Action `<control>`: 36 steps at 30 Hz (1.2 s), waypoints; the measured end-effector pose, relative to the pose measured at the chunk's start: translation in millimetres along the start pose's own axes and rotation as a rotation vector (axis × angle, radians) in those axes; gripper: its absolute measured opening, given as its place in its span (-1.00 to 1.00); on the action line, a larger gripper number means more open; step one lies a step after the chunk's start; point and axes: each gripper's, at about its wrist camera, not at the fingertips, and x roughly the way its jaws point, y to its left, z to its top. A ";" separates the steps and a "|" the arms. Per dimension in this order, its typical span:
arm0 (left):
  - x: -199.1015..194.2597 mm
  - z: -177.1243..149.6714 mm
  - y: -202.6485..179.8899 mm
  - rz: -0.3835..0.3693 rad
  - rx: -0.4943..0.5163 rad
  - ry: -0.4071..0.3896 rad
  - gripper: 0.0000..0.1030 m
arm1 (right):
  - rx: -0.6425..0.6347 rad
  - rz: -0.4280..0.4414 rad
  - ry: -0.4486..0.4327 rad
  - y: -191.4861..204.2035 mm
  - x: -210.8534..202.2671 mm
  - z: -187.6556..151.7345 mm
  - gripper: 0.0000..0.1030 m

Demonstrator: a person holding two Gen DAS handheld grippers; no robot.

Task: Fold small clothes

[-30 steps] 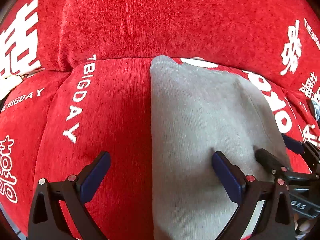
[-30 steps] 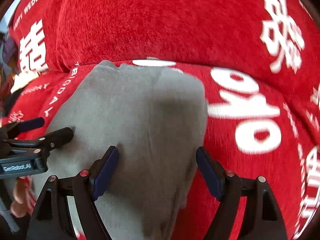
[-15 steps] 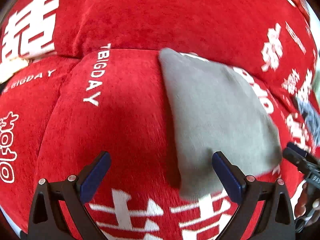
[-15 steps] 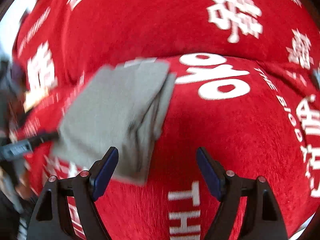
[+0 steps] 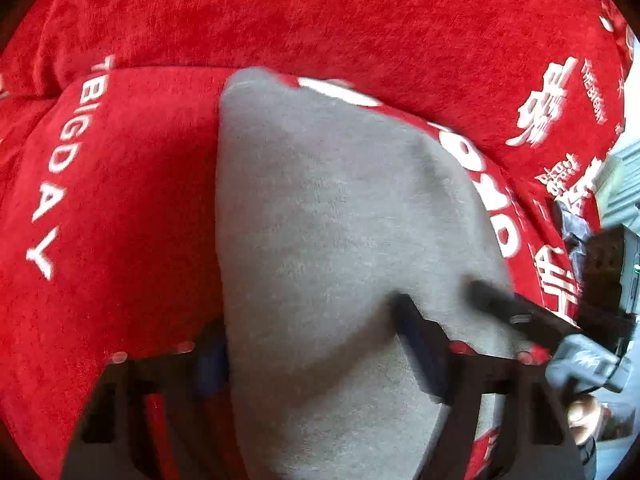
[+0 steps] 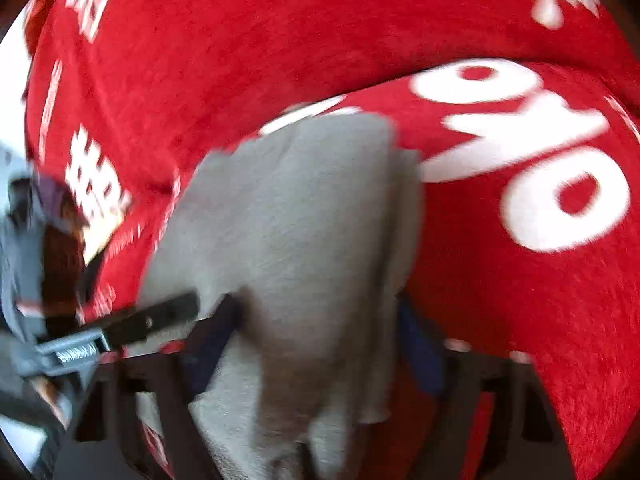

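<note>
One grey cloth (image 5: 340, 248), folded and plain, lay on the red cover (image 5: 120, 208); two grippers, left (image 5: 316, 364) and right (image 6: 320, 344), had been closing astride its near end, contact unclear.

Red sofa (image 5: 320, 12) — white lettering

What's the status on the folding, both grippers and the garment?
Left gripper and right gripper just closing around the folded grey garment, grip unconfirmed. Garment lies on red sofa cover. Nothing in the way.
</note>
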 end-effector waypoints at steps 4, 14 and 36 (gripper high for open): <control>-13.3 -6.3 -6.8 0.027 0.052 -0.052 -0.13 | -0.077 -0.042 -0.047 21.1 -11.9 -1.5 -0.31; -59.0 -25.1 -14.1 0.033 0.074 -0.070 -0.27 | -0.134 -0.061 -0.114 67.7 -56.5 -27.8 -0.37; -131.3 -136.2 40.3 0.051 0.057 -0.118 -0.27 | -0.229 -0.045 -0.107 151.5 -67.4 -135.8 -0.37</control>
